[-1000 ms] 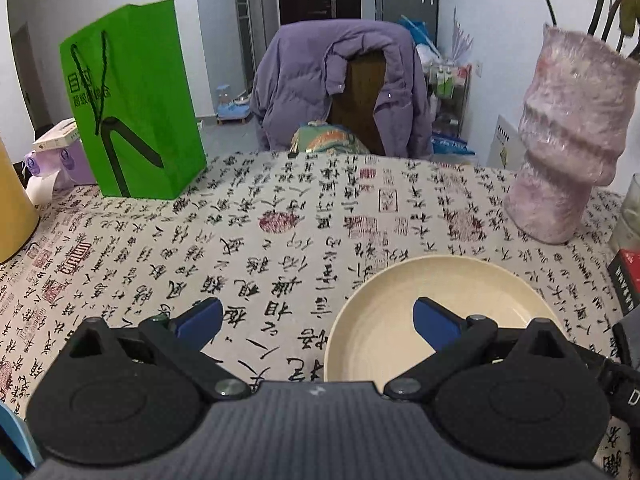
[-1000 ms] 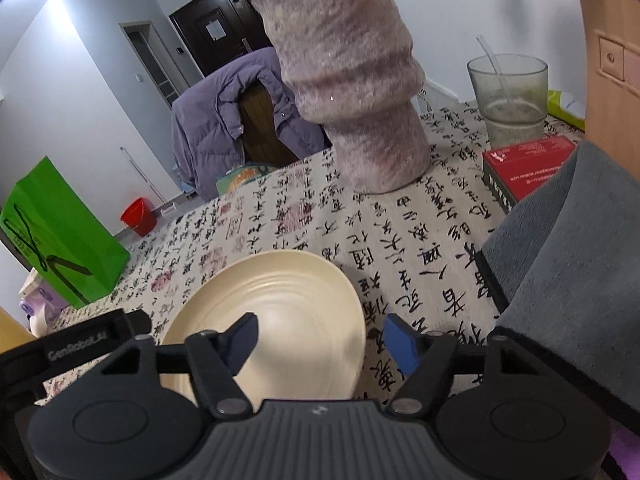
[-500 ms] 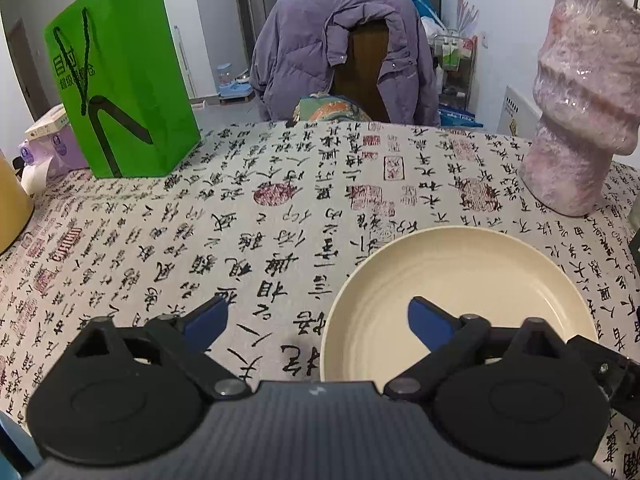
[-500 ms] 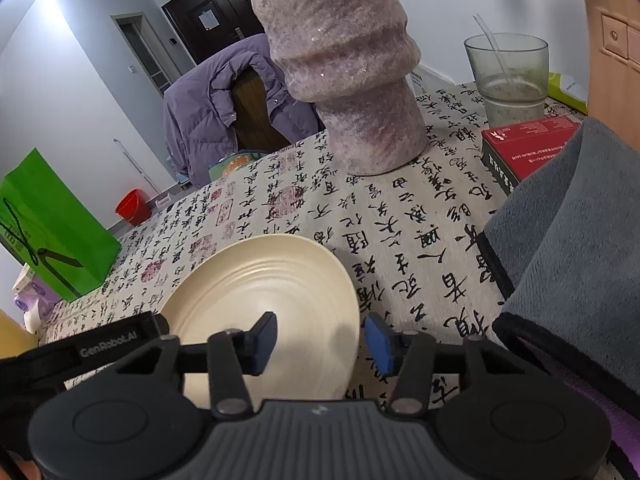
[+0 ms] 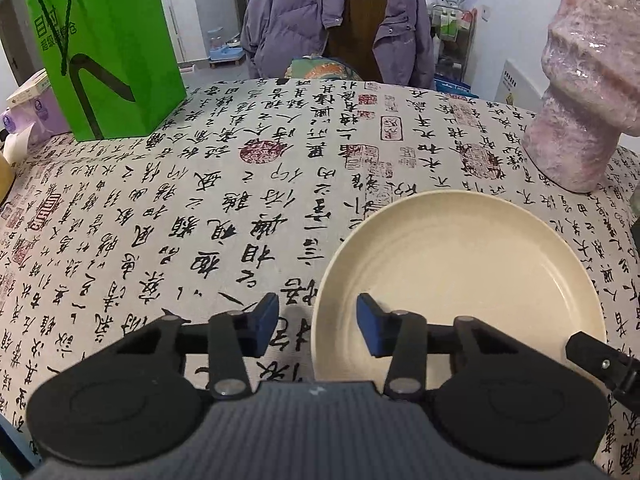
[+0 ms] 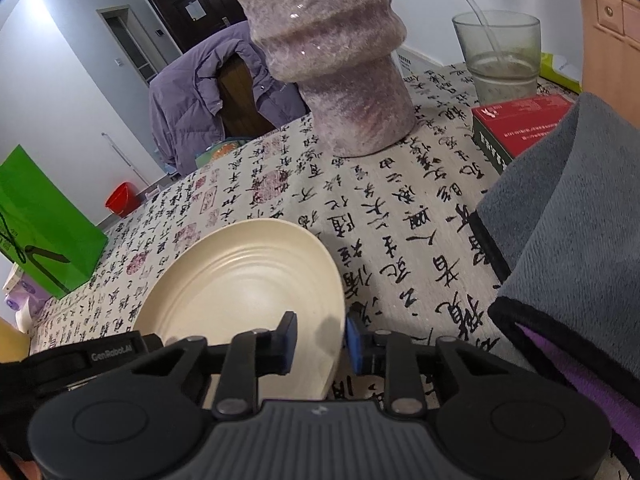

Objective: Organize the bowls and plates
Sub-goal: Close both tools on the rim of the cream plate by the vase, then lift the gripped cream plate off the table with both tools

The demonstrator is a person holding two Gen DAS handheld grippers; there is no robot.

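A shallow, round, cream-coloured plate [image 5: 460, 276] with faint concentric rings lies flat on the counter [image 5: 200, 208], which is covered by a beige cloth printed with black calligraphy and red seals. Both grippers are at the plate's rim, one on each side of it.

The left gripper [image 5: 318, 326] straddles the rim on the plate's left edge: one blue pad is over the cloth outside the plate, the other over the inside of the plate. Its jaws have just been closing and now stand at a narrow gap, with clear space between each pad and the rim, so the pads are not pressing on it.

The right gripper [image 6: 320, 340] straddles the plate [image 6: 244, 288] at its right edge, one pad above the inner slope and the other outside, just beside the rim. Its jaws have also just been closing and are narrower than the left pair. The outer pad looks to be touching or almost touching the rim, while a small gap shows at the inner pad; I cannot tell whether the rim is actually clamped.

Beyond the plate stands a tall, pink-mauve textured vase [image 5: 584, 92]. A green paper bag [image 5: 108, 48] with a black cord handle stands at the counter's far left. A purple padded jacket [image 5: 340, 16] hangs over a wooden chair at the far side. To the right sit a folded grey towel [image 6: 568, 240], a red box [image 6: 520, 120] and a clear glass with a straw [image 6: 500, 56].
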